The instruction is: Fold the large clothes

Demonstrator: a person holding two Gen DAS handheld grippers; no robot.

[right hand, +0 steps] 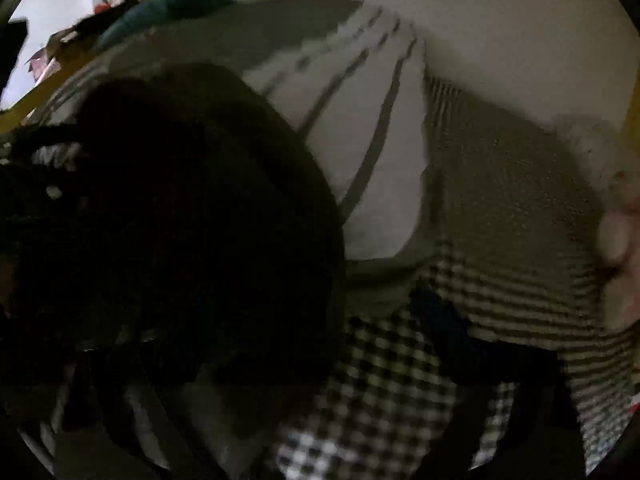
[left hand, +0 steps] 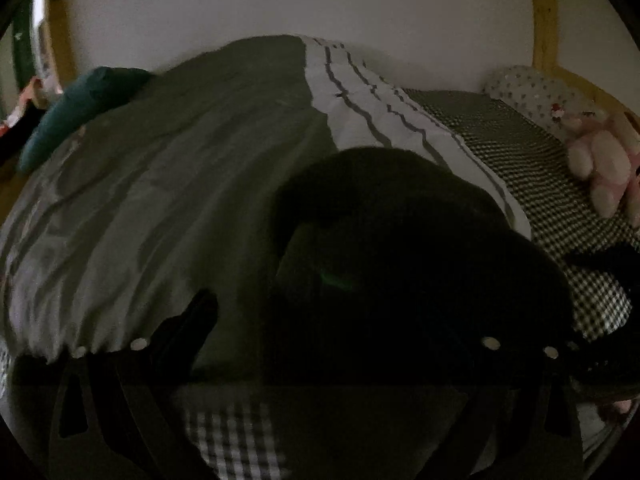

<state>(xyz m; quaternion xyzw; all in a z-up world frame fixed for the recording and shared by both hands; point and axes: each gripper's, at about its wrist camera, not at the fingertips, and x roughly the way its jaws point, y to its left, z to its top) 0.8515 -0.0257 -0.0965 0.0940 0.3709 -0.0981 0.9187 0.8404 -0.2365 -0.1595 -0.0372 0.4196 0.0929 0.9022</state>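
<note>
The bed (left hand: 520, 148) fills both views, its checked sheet running off right of the left gripper (left hand: 320, 344) and showing again beneath the right gripper (right hand: 320, 360). Over it, ahead and to the left of the left gripper, spreads the grey duvet (left hand: 160, 184), with a white striped panel (left hand: 360, 112) folded back beyond it, straight ahead and further off. The wall (left hand: 280, 4) stands pale behind, wooden posts (left hand: 544, 12) at either side.

Now the task's piece: a big black garment (left hand: 400, 248) lies heaped on the bed, just ahead of the left gripper and covering its right finger, so dark that no detail shows. In the right wrist view the same dark mass sits ahead and left of the right gripper, blurred.

Far left of the left gripper, a teal pillow (left hand: 80, 108) rests at the duvet's edge. Far right, a spotted pillow (left hand: 528, 88) lies against the frame, and nearer, a pink plush toy (left hand: 604, 160) sits on the checked sheet.

Left gripper: its left finger (left hand: 192, 320) stands clear over the grey duvet, the other is lost in the black cloth; I cannot tell whether it pinches anything. Right gripper: fingers are smeared and dark at the bottom of the frame, and its grip cannot be read either.
</note>
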